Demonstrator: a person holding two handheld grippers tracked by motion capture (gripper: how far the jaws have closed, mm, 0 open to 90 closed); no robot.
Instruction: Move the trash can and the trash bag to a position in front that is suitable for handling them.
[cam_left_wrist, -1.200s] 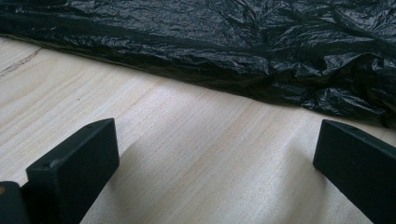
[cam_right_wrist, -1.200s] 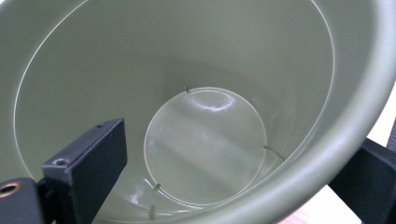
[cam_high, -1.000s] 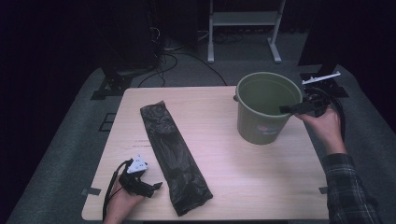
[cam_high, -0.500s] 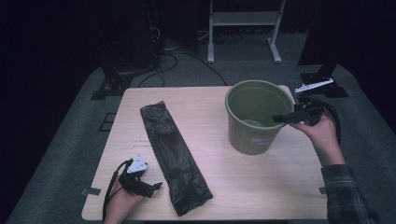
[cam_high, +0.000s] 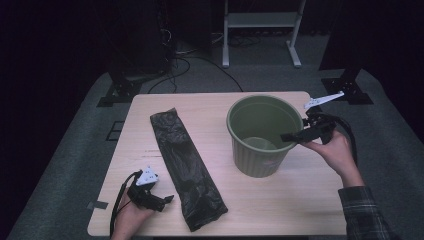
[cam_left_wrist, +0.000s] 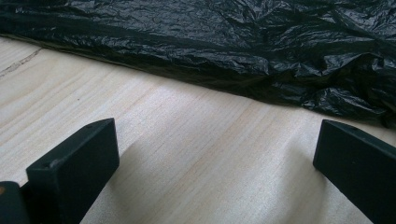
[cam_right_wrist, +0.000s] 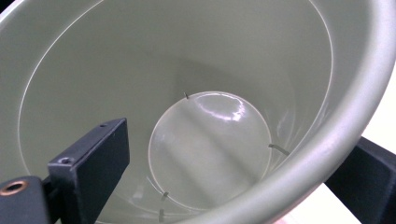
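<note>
Sliding leftward: olive-green round plastic bucket (cam_high: 262, 134), right gripper (cam_high: 295, 135) clamped on its 3 o'clock rim. Left gripper (cam_high: 167, 199) spread, idle beside crumpled black plastic bag (cam_high: 186, 167); lining comes next.

A pale wooden bench (cam_high: 210, 107) is set on grey floor (cam_high: 75, 165); a white rack (cam_high: 260, 20) is seen behind, in darkness.

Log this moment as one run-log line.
right tool: jaws astride bucket rim | left tool: open, beside black bag | bucket: empty, upright on table
</note>
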